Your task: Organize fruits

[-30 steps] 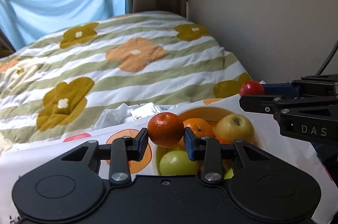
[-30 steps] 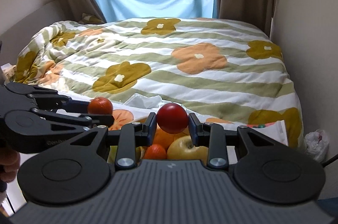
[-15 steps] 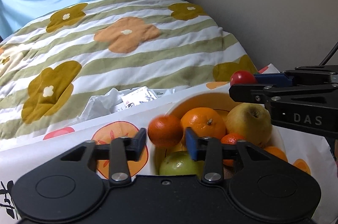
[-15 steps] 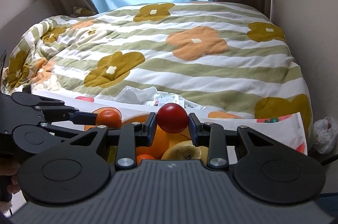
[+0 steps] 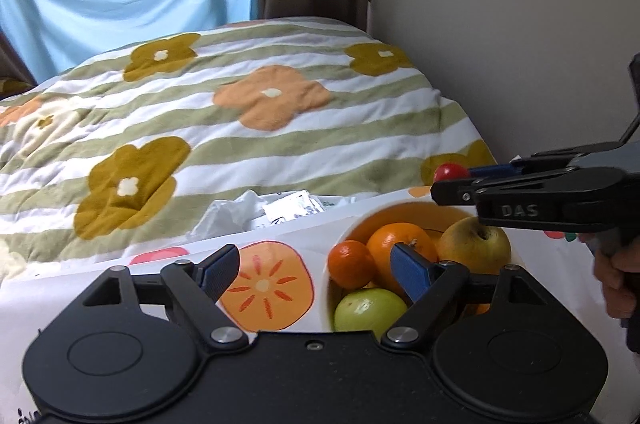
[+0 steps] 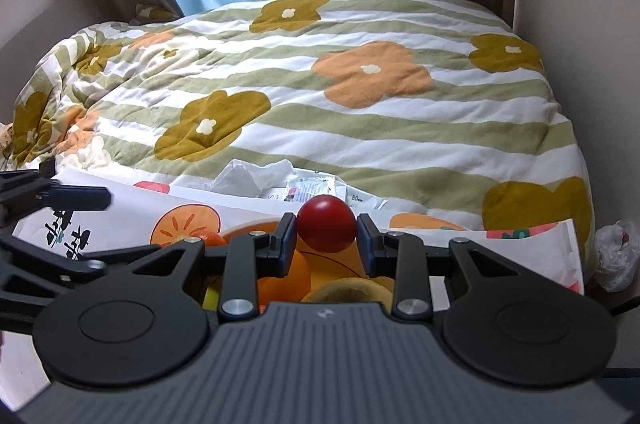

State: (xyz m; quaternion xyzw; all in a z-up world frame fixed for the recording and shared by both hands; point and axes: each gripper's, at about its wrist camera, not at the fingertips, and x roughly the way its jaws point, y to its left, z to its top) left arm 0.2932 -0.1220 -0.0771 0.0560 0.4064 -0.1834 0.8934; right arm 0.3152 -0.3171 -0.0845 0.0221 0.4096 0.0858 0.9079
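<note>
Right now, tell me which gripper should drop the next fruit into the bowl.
Right. The right gripper holds the red fruit above the bowl; the left gripper has open, empty jaws, its small orange already in the bowl.

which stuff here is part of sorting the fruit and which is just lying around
Part of the job:
red fruit held in the right gripper
small mandarin
big orange
yellow apple
green apple
bowl
left gripper, open

Lying about:
crumpled wrappers
flowered quilt
plastic bag
</note>
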